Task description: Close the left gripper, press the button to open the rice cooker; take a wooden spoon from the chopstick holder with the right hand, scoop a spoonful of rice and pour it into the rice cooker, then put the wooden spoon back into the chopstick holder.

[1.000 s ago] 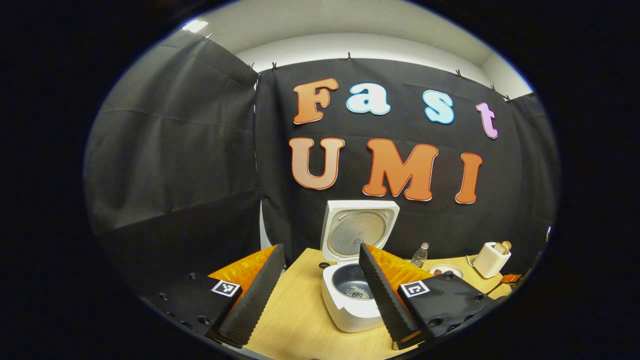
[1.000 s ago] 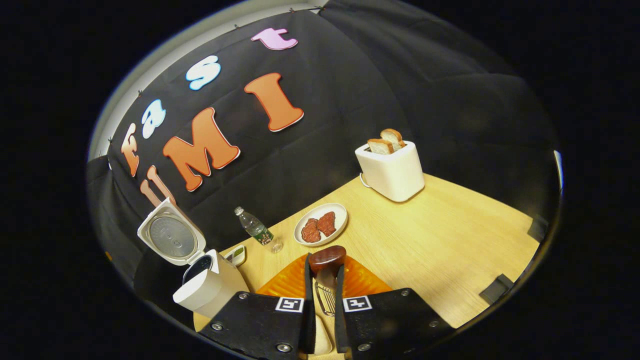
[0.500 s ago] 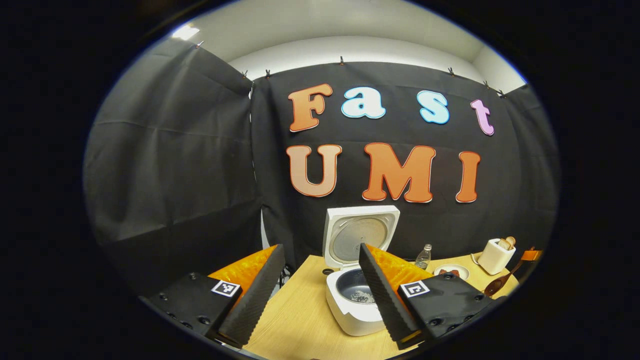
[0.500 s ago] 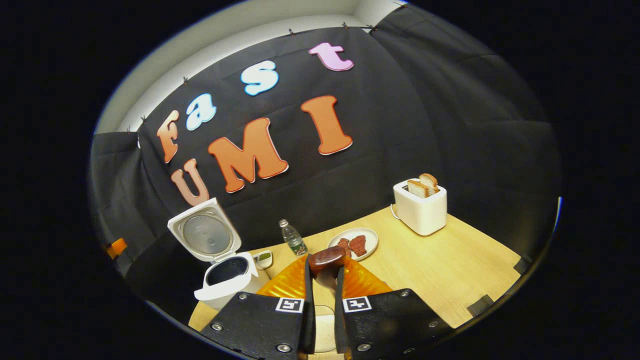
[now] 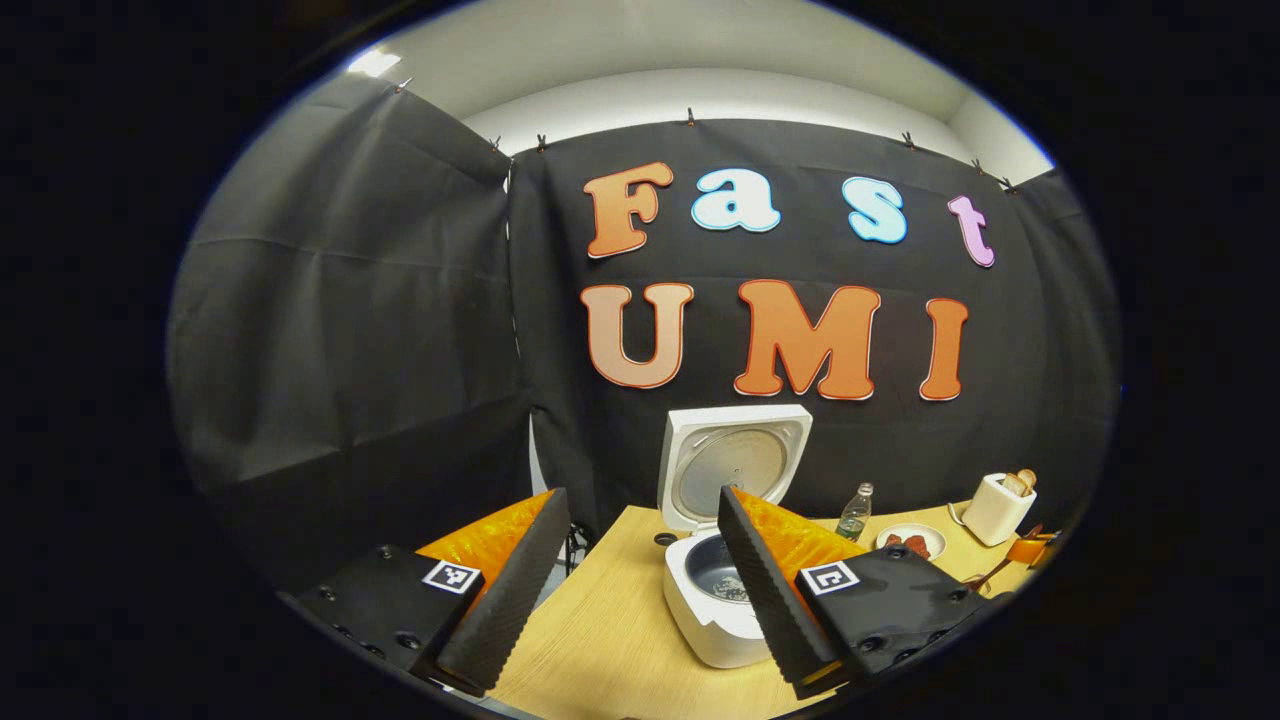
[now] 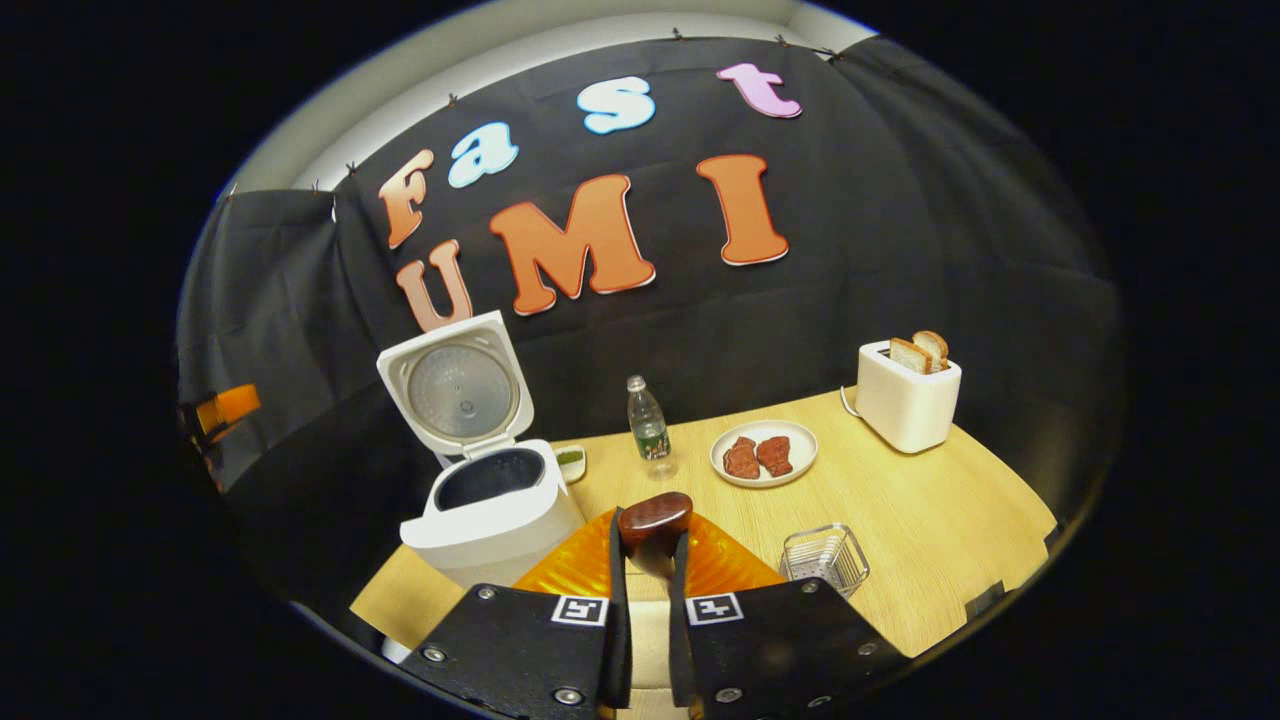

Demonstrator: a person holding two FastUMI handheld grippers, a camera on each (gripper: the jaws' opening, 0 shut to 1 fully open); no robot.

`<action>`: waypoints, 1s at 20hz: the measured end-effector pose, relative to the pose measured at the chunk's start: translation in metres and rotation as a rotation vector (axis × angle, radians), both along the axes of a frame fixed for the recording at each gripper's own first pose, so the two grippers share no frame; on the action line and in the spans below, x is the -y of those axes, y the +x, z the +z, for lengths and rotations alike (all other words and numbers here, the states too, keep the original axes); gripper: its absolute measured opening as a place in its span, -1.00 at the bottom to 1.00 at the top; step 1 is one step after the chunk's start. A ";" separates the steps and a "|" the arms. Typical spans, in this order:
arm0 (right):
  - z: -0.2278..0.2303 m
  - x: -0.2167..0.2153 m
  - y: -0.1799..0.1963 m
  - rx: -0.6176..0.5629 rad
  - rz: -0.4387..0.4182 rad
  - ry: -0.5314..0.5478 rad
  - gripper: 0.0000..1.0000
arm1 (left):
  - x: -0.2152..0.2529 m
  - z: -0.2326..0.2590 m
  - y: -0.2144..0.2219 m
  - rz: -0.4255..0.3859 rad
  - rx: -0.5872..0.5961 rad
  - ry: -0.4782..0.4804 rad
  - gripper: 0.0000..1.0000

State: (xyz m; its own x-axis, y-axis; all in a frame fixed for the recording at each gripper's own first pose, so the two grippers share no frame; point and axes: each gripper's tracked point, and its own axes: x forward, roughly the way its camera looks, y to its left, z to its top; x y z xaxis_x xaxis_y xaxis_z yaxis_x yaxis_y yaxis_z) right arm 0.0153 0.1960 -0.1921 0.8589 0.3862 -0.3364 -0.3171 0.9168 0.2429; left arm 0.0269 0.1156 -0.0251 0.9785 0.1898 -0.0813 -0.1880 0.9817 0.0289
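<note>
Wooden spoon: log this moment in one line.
rice cooker: lid open | right tongs: shut on wooden spoon | left tongs: open | chopstick holder: on table

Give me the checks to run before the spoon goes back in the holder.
1. Cooker lid open: ok.
2. Rice in the pot: ok, seen in the left gripper view.
3. Right gripper shut on the spoon: ok.
4. Spoon emptied: cannot tell, the inside of its bowl is hidden.
5. Holder upright on the table, nothing over it: ok.
6. Left gripper open, holding nothing: ok.
</note>
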 end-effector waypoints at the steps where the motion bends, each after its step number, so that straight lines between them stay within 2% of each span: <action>1: -0.010 -0.004 0.000 -0.011 0.005 -0.022 -0.72 | -0.004 0.000 0.000 0.006 -0.005 -0.001 1.00; 6: -0.057 -0.014 0.002 -0.081 -0.003 -0.054 -0.72 | -0.020 -0.008 -0.005 0.036 -0.027 0.015 1.00; 7: -0.058 -0.015 0.004 -0.077 -0.011 -0.051 -0.81 | -0.023 -0.010 -0.006 0.044 -0.035 0.019 1.00; 8: -0.059 -0.016 0.006 -0.086 -0.017 -0.037 -0.72 | -0.024 -0.013 -0.004 0.046 -0.044 0.014 1.00; 12: -0.067 -0.017 0.007 -0.165 -0.061 0.083 -0.71 | -0.025 -0.020 0.002 0.039 -0.057 -0.022 1.00; 16: -0.076 -0.037 -0.013 -0.238 -0.027 0.171 -0.71 | -0.025 -0.024 0.005 0.037 -0.067 -0.018 1.00; 18: -0.082 -0.039 -0.013 -0.309 -0.050 0.276 -0.72 | -0.022 -0.026 0.006 0.033 -0.070 -0.028 1.00; 20: -0.089 -0.028 -0.006 -0.376 -0.114 0.393 -0.71 | -0.022 -0.027 0.007 0.031 -0.073 -0.035 1.00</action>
State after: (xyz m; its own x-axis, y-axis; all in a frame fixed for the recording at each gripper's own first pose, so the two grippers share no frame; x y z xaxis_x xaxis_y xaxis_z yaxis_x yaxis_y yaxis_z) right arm 0.0093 0.2239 -0.2812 0.7510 0.4563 -0.4773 -0.0468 0.7579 0.6507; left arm 0.0341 0.1376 -0.0522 0.9635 0.2153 -0.1592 -0.2166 0.9762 0.0094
